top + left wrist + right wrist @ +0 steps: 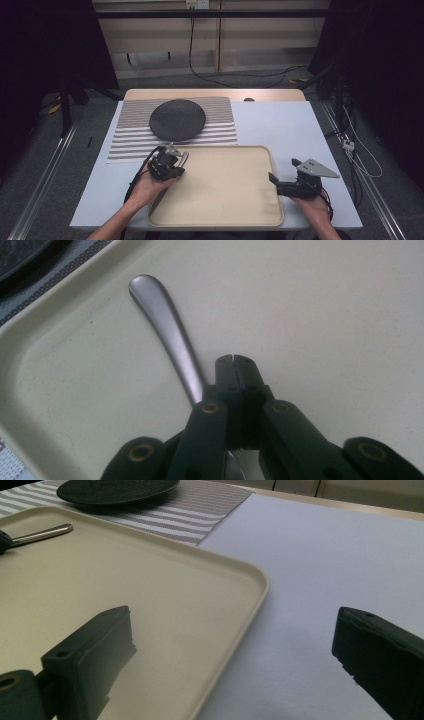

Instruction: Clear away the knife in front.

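Steel spoon [167, 335] handle runs away from left tongs [236, 360], clamped on its near part; right tongs [235, 650] apart, far across tray [272, 200].

A piece of metal cutlery [170, 342] with a smooth, matte silver handle lies inside the beige tray [325, 310], near its upper-left corner. Its rounded handle end points toward the tray's rim. The other end is hidden beneath the closed black fingers [226, 371] of the left gripper [233, 359], so its type cannot be told.
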`<state>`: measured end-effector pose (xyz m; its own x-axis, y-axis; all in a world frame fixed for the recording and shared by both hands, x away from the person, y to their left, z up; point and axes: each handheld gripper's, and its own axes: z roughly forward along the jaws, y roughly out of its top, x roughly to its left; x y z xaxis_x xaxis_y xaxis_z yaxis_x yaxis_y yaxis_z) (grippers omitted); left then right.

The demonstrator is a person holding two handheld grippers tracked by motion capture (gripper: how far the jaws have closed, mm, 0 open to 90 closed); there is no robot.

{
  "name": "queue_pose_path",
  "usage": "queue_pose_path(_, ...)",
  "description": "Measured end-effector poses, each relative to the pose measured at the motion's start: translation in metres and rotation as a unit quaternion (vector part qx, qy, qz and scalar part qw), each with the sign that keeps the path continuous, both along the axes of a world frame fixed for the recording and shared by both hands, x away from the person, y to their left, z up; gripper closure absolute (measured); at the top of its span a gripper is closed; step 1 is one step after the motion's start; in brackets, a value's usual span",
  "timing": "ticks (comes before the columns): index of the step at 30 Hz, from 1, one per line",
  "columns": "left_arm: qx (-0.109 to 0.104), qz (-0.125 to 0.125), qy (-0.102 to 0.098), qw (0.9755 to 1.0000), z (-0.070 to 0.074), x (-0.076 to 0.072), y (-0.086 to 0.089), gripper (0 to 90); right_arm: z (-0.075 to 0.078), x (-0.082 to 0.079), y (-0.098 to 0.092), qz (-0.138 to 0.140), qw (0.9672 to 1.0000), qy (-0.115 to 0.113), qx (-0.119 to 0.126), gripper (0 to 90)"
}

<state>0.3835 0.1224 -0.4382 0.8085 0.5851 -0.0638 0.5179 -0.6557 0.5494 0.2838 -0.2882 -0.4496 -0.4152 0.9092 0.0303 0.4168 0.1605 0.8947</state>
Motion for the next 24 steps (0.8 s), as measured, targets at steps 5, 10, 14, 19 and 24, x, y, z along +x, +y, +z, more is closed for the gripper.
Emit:
queue_pose_path(5,0.001,0.003,-0.002,1.0000,0.000,-0.001,0.003,90.0,0.000,0.000,0.000,0.000,1.0000,0.000,0.000,3.2)
queue_pose_path(10,0.002,0.002,0.002,1.0000,0.001,-0.001,0.006,90.0,0.000,0.000,0.000,0.001,1.0000,0.000,0.000,3.2)
queue_pose_path(14,0.005,0.004,0.000,1.0000,0.001,-0.001,0.007,90.0,0.000,0.000,0.000,0.000,1.0000,0.000,-0.001,3.2)
queue_pose_path(19,0.011,0.011,-0.001,0.9999,0.002,-0.002,0.012,90.0,0.000,0.000,0.000,-0.001,1.0000,0.000,0.000,3.3)
queue_pose_path(24,0.012,0.015,-0.002,0.9998,0.002,-0.003,0.015,90.0,0.000,0.000,0.001,0.000,1.0000,0.000,-0.002,3.3)
